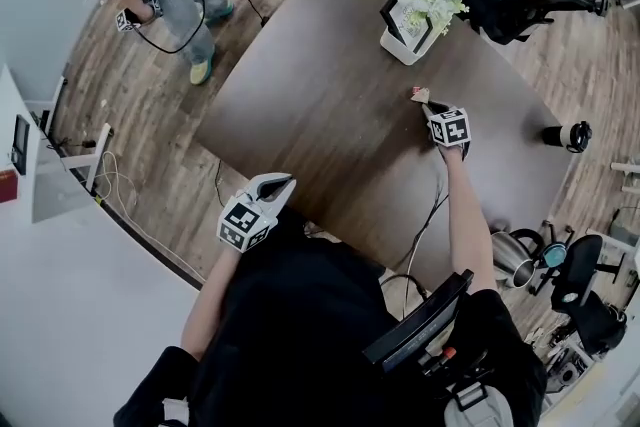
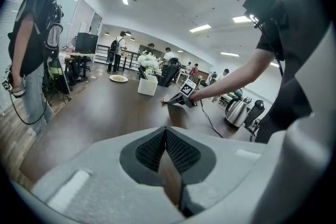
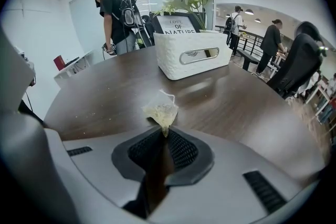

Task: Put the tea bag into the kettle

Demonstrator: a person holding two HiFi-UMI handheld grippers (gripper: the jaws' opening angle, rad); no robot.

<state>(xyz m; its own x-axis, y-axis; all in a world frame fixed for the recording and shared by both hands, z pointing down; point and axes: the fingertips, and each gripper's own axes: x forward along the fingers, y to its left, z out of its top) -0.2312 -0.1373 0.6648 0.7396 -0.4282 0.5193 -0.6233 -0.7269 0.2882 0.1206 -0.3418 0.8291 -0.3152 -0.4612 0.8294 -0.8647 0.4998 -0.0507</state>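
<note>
The right gripper (image 1: 425, 103) reaches out over the dark worktop (image 1: 330, 115), and in its own view its jaws stand narrow, pinched on the lower corner of the tea bag (image 3: 161, 110). The rest of the pale, crumpled bag sticks up and forward beyond the jaw tips, with its thin string curling off the top. Whether the bag's underside touches the worktop I cannot tell. In the head view the tea bag (image 1: 419, 95) shows as a small speck at the tip of that gripper, between it and the white flower box (image 1: 410, 40), which stands near but apart. The kettle (image 1: 512, 258) stands well apart from the bag, at the worktop's edge by the person's right elbow. In the left gripper view it shows beyond the outstretched arm (image 2: 237, 112). The left gripper (image 1: 288, 180) is held close to the person's body at the near edge of the worktop, far from the bag. Its jaws (image 2: 166, 129) meet at the tips with nothing between them.
</note>
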